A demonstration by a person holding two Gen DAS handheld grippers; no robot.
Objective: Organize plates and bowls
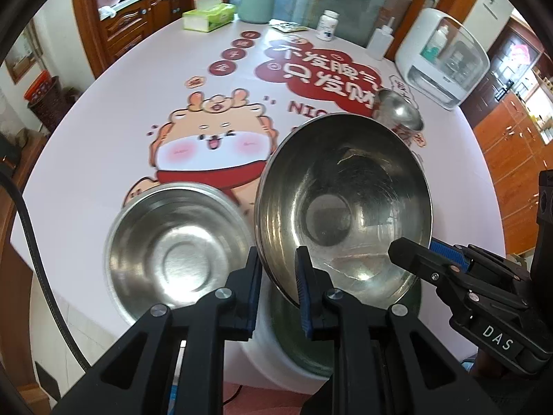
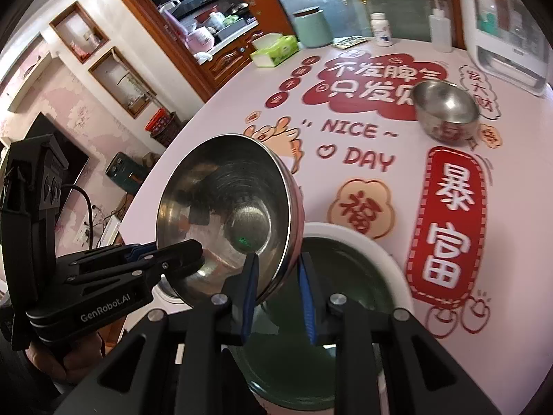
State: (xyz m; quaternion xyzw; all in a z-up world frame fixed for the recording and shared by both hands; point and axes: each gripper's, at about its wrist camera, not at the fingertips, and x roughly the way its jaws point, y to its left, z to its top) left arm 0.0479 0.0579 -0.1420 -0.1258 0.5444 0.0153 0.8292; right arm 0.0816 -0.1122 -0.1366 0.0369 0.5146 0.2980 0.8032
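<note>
1. Bowl point(image 1: 342, 207) hangs tilted above the green-and-white dish point(image 2: 345, 269): your left gripper point(image 1: 278, 283) and right gripper point(image 2: 278, 283) each pinch its rim.
2. Second bowl point(image 1: 176, 249) sits just left; open tablecloth point(image 1: 121, 138) lies beyond.
3. Cloth reads "NICE DAY"; grippers read "DAS", "GenRobot.AI".

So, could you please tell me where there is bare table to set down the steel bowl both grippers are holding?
Bare cloth lies left of the steel bowl on the table, and between the held bowl and the small bowl, around the NICE DAY lettering. The near edge is crowded by the green-and-white dish; the far edge by the tissue box and bottles.
</note>
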